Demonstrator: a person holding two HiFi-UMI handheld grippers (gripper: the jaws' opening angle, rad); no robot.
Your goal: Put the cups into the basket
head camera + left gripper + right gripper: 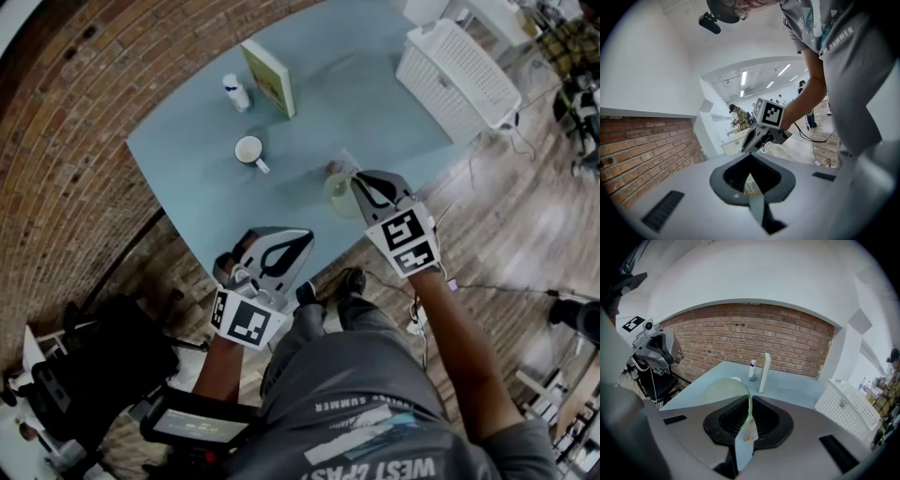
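Note:
A pale green see-through cup (337, 194) is near the front edge of the light blue table (375, 103). My right gripper (356, 185) is shut on its rim, and the thin cup wall (725, 391) runs in between the jaws. A white mug (249, 150) stands upright further back on the table, handle toward me. The white slatted basket (457, 77) sits at the table's far right corner. My left gripper (302, 242) hangs off the table's near edge above the person's lap, jaws together with nothing in them.
A green-covered book (270, 77) stands upright at the back of the table, with a small white bottle (236, 92) to its left. A brick wall (66, 141) runs along the left. A dark chair (84, 375) and cables (497, 286) are on the wooden floor.

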